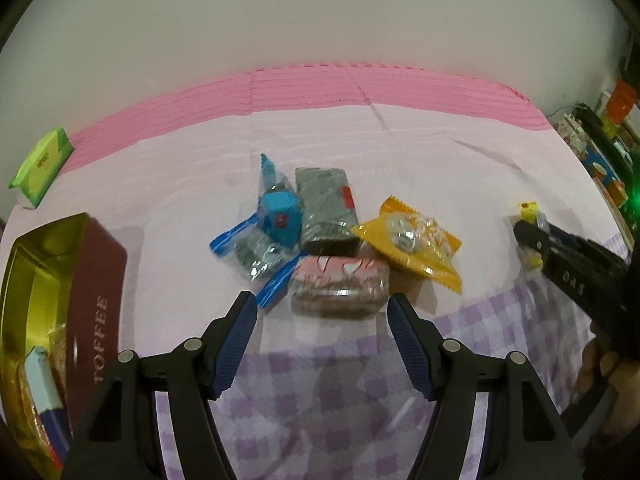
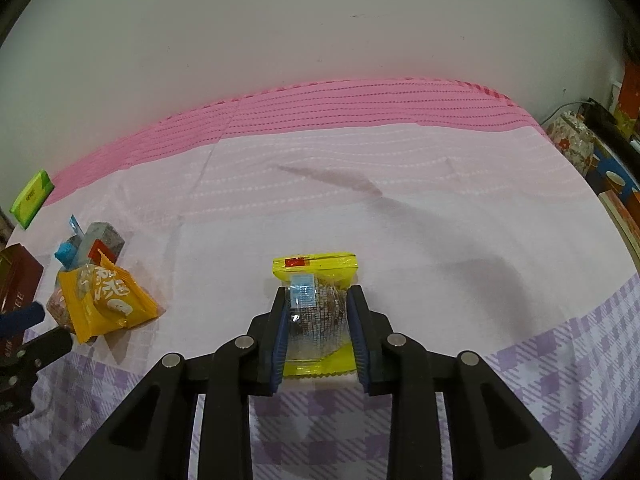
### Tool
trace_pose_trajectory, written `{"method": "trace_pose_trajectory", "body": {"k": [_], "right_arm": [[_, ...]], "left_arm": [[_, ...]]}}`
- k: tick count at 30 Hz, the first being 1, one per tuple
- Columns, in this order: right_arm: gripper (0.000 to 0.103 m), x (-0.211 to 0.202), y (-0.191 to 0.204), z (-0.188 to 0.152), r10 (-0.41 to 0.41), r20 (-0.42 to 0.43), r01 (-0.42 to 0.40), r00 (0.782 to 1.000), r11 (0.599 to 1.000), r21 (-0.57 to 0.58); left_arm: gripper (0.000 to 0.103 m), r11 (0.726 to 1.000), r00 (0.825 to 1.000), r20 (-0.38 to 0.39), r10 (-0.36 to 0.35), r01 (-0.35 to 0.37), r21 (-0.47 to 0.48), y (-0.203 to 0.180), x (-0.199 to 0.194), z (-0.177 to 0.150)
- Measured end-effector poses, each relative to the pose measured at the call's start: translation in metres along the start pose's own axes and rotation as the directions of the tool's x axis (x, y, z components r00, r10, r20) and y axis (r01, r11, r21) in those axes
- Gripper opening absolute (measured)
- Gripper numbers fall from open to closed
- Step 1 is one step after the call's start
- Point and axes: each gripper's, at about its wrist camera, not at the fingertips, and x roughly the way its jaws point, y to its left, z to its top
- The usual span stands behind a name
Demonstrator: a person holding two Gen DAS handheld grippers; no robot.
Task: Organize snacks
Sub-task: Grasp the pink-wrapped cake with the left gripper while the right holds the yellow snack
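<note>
A pile of snacks lies on the pink cloth: a pink packet (image 1: 340, 284), a grey packet (image 1: 326, 208), blue-ended clear packets (image 1: 276, 216) and an orange packet (image 1: 416, 240). My left gripper (image 1: 322, 306) is open just in front of the pink packet, with nothing between its fingers. A gold-lined brown toffee tin (image 1: 60, 312) stands open at the left with snacks inside. My right gripper (image 2: 317, 294) is shut on a yellow packet with a clear window (image 2: 316, 316), low over the cloth. From the right wrist view the orange packet (image 2: 104, 296) and the tin (image 2: 16, 276) sit far left.
A green box (image 1: 40, 168) lies at the table's back left corner. Beyond the right edge of the table stand a floral jar (image 2: 572, 140) and cluttered shelves (image 1: 608, 148). A white wall rises behind the table. The cloth's near part is purple check (image 2: 560, 344).
</note>
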Motion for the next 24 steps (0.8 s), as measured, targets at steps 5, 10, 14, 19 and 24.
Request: {"method": "trace_pose_trajectory", "body": {"k": [5, 10, 14, 19, 24], "right_arm": [[0.029, 0.001, -0.003, 0.000, 0.003, -0.001, -0.003, 1.000, 1.000, -0.002], [0.030, 0.001, -0.003, 0.001, 0.004, -0.001, -0.004, 1.000, 1.000, -0.002], [0.030, 0.001, -0.002, 0.001, 0.006, -0.001, -0.006, 1.000, 1.000, -0.001], [0.030, 0.001, -0.002, 0.001, 0.005, -0.001, -0.005, 1.000, 1.000, -0.001], [0.030, 0.001, -0.002, 0.001, 0.004, -0.001, -0.004, 1.000, 1.000, -0.001]], "left_arm": [[0.067, 1.000, 1.000, -0.001, 0.012, -0.012, 0.002, -0.006, 0.013, 0.010], [0.051, 1.000, 1.000, 0.000, 0.014, -0.014, 0.015, -0.009, 0.017, 0.014], [0.050, 1.000, 1.000, 0.001, 0.016, -0.016, 0.021, -0.006, 0.012, 0.007], [0.049, 1.000, 1.000, -0.016, 0.016, -0.016, 0.018, -0.001, -0.002, -0.010], [0.049, 1.000, 0.999, -0.033, 0.007, -0.007, 0.006, 0.008, -0.017, -0.026]]}}
